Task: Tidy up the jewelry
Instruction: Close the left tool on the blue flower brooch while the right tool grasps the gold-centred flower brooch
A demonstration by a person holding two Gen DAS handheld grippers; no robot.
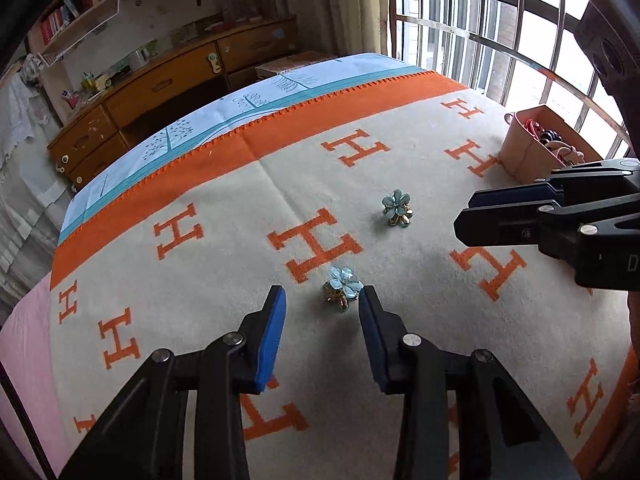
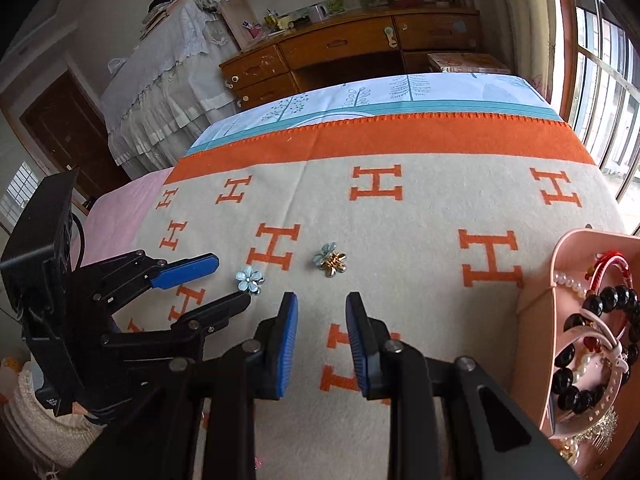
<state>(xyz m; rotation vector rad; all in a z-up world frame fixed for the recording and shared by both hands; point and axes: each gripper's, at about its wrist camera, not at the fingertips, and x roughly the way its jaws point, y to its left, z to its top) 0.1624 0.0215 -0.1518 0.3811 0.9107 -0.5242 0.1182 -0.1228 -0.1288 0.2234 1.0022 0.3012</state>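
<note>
Blue pads of the left tool point(image 1: 322, 300) sit low in the frame, jaws apart and gripping nothing, with the nearer flower clip point(image 1: 343, 285) right at the mouth of the gap, just off the right pad. So that hand's clearly the closer one; I'd guess it just needs to nudge forward and squeeze. No real long axis on the clip, it's roundish. The other flower clip point(image 2: 330, 259) lies up-frame of the right tool point(image 2: 322, 306), also parted and empty, clear blanket point(image 2: 420, 216) between. The pink box point(image 2: 536, 320) of bracelets waits at the right edge.
</note>
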